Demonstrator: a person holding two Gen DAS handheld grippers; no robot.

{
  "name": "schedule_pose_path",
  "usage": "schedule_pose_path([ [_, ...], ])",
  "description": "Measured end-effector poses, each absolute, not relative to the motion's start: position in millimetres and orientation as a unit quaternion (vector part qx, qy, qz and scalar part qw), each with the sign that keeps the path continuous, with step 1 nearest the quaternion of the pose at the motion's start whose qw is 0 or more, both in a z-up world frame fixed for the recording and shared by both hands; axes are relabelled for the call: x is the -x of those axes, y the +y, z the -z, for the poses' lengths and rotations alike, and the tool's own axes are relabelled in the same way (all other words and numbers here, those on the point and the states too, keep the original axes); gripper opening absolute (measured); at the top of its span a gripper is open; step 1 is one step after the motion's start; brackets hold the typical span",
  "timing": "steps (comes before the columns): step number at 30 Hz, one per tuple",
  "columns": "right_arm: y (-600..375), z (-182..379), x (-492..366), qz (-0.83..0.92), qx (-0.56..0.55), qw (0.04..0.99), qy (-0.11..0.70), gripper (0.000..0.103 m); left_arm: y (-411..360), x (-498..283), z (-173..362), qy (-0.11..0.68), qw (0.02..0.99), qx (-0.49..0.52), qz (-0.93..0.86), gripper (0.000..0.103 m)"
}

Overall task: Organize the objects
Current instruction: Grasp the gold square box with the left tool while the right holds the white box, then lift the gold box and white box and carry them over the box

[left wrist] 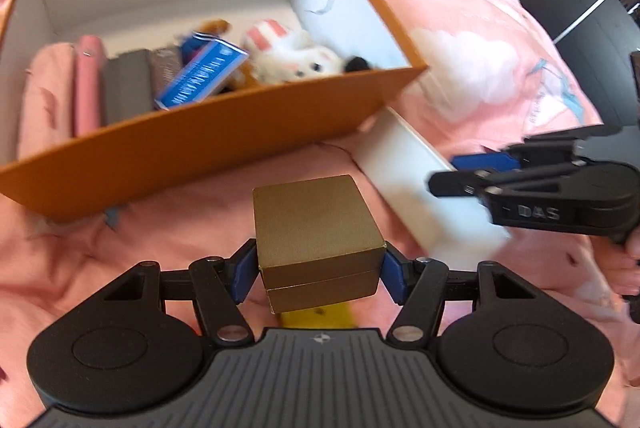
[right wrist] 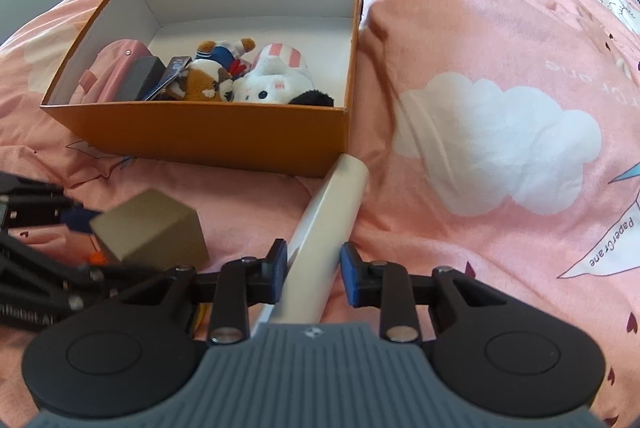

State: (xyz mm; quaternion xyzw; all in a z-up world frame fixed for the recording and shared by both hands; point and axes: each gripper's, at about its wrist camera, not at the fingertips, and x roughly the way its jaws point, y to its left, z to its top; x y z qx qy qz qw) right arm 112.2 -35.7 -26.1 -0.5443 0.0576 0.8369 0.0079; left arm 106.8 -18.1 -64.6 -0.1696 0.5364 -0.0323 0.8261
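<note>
Between the blue pads of the left gripper (left wrist: 319,274) sits a small gold box (left wrist: 318,244), a squat matte cardboard cube with a seam around its lower third where lid meets base. The jaws are clamped against its two sides and it is held just above the pink bedspread (right wrist: 500,68), in front of the near wall of the orange box (left wrist: 208,144). A scrap of something yellow (left wrist: 320,316) shows under it, too hidden to name.

To its right lies a long white box (right wrist: 328,228), smooth and narrow, one end near the orange box's front corner. The right gripper (right wrist: 314,270) straddles it with its pads apart on either side; there is a visible gap at the right pad, so it is not clenched on it.

The orange box is open-topped, stiff card, white inside. Along its front lie a fuzzy white plush (right wrist: 276,82) with a pink-striped part, a brown plush (right wrist: 208,84), a blue carton (left wrist: 202,74), a grey block (left wrist: 126,88) and folded pink fabric (left wrist: 48,96).

The bedspread is soft and rumpled, printed with white clouds and paper cranes.
</note>
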Motion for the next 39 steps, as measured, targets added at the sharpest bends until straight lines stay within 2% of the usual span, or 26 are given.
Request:
schedule_pose_path([
  [10,-35.3,35.2,-101.5,-0.825,0.562,0.004,0.064,0.031,-4.8,-117.7,91.7,0.555,0.816,0.164,-0.001,0.072],
  [15,-23.7,40.0,-93.8,-0.817,0.568,0.002,0.101,0.033,-1.8,-120.2,96.5,0.562,0.809,0.175,-0.001,0.073],
  [21,-16.4,49.0,-81.6,-0.808,0.576,0.005,0.126,0.035,-1.0,-119.5,99.0,0.572,0.799,0.186,0.003,0.08],
  [26,-15.1,54.0,-77.5,-0.802,0.585,0.002,0.123,0.036,-1.4,-121.8,96.5,0.575,0.795,0.193,-0.011,0.081],
  [34,-11.5,61.5,-76.4,-0.789,0.599,-0.003,0.139,0.036,-2.9,-127.7,100.3,0.591,0.783,0.193,-0.03,0.071],
  [39,-8.9,63.5,-80.3,-0.788,0.596,0.001,0.156,0.035,-2.8,-128.1,102.6,0.594,0.78,0.194,-0.031,0.07],
])
